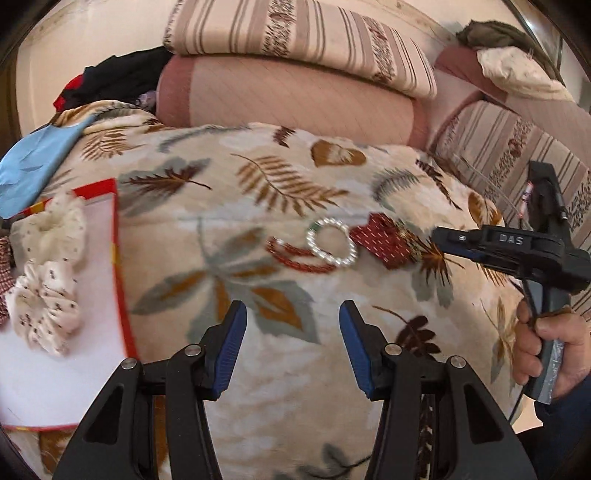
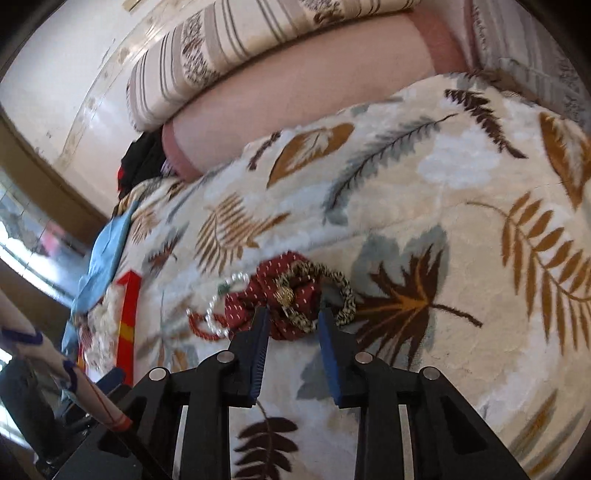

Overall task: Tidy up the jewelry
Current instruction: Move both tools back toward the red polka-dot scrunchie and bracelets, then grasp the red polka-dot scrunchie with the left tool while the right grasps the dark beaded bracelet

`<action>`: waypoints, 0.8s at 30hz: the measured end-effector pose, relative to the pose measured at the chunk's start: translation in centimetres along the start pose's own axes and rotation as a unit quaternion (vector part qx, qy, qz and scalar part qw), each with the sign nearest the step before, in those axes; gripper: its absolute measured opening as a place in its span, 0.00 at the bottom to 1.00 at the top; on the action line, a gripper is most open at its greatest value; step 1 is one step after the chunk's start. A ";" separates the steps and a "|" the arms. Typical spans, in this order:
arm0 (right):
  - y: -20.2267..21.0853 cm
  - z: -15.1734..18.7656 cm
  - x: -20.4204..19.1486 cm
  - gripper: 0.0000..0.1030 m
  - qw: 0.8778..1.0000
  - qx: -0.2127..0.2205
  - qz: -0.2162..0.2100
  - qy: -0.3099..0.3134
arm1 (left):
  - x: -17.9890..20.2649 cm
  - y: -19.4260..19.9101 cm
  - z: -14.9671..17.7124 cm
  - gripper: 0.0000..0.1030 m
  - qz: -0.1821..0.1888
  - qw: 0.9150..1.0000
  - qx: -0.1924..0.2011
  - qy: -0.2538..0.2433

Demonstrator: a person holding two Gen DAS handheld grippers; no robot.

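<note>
a leaf-print blanket covers the bed; behind it striped cushions rest against a pale wall.

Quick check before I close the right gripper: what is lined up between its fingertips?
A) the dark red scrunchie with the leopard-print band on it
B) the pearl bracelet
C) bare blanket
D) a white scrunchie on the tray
A: in the right wrist view the open right gripper brackets the dark red scrunchie and the leopard-print band; the pearl bracelet lies to its left.

Ahead of my left tongs with blue tips, I see a white pearl bracelet, a red bracelet, and a dark red cloth with white dashes, on a cream blanket with brown leaves.
</note>
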State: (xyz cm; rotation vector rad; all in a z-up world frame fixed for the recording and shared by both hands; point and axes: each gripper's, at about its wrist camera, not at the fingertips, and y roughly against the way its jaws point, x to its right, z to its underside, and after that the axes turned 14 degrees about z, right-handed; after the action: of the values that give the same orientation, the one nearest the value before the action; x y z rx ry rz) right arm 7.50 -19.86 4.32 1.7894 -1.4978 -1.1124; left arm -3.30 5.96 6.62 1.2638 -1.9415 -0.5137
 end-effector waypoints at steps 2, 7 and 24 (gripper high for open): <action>-0.7 0.1 0.0 0.29 1.000 -0.006 0.005 0.023 | 0.6 -0.6 0.2 0.50 -0.001 1.000 -0.007 -0.002; -2.5 -0.2 -1.6 0.29 0.997 -0.006 0.004 0.076 | 0.5 -1.3 0.5 0.50 -0.008 1.000 -0.019 0.009; 3.7 -1.1 1.6 0.09 0.998 0.056 -0.035 -0.018 | 2.8 -4.1 -3.1 0.56 0.028 0.999 -0.035 0.007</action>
State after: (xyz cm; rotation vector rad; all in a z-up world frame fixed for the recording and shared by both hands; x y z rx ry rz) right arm 6.65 -22.39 7.51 1.9195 -1.5565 -1.1208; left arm 0.88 1.91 6.82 1.1618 -1.9257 -0.5386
